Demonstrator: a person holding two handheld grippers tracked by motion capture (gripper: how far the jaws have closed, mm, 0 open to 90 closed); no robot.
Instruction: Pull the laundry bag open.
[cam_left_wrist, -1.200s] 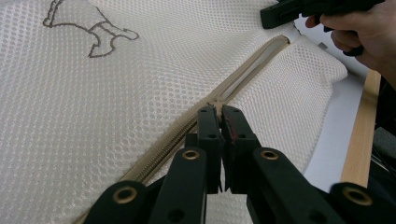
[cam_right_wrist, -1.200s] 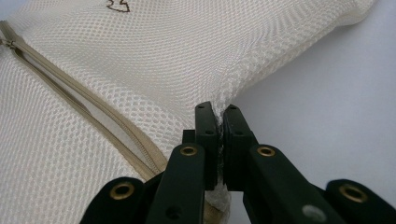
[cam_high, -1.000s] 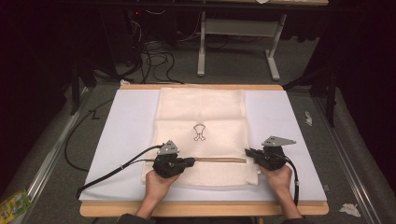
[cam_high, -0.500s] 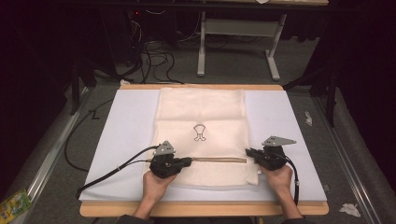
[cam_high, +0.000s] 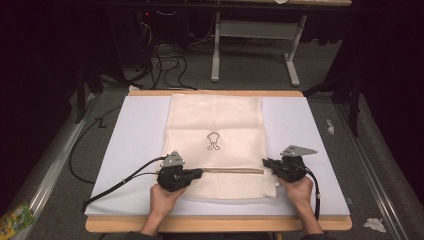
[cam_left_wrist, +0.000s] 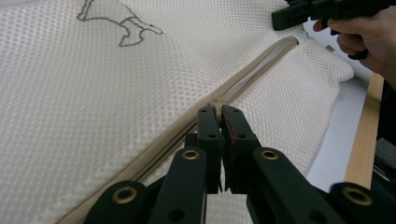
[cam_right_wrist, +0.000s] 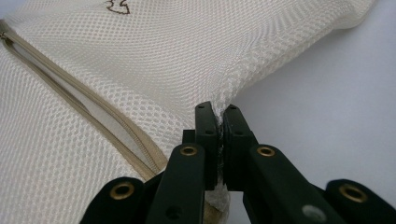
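Two grippers work the mesh laundry bag (cam_high: 215, 145) lying flat on the surface (cam_high: 125, 150): right gripper (cam_high: 266, 162) clamped on its edge as anchor, left gripper (cam_high: 200, 172) pinching the zipper pull (cam_left_wrist: 214, 103).

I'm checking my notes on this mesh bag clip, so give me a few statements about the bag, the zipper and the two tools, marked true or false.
1. The mesh bag lies flat on the white mat. True.
2. The left tool is wide open above the bag. False: its jaws are shut at the zipper.
3. The right tool pinches the bag's mesh edge. True.
4. The bag is plain, with no print. False: a small outlined figure is printed on it.
5. The zipper runs between the two tools. True.
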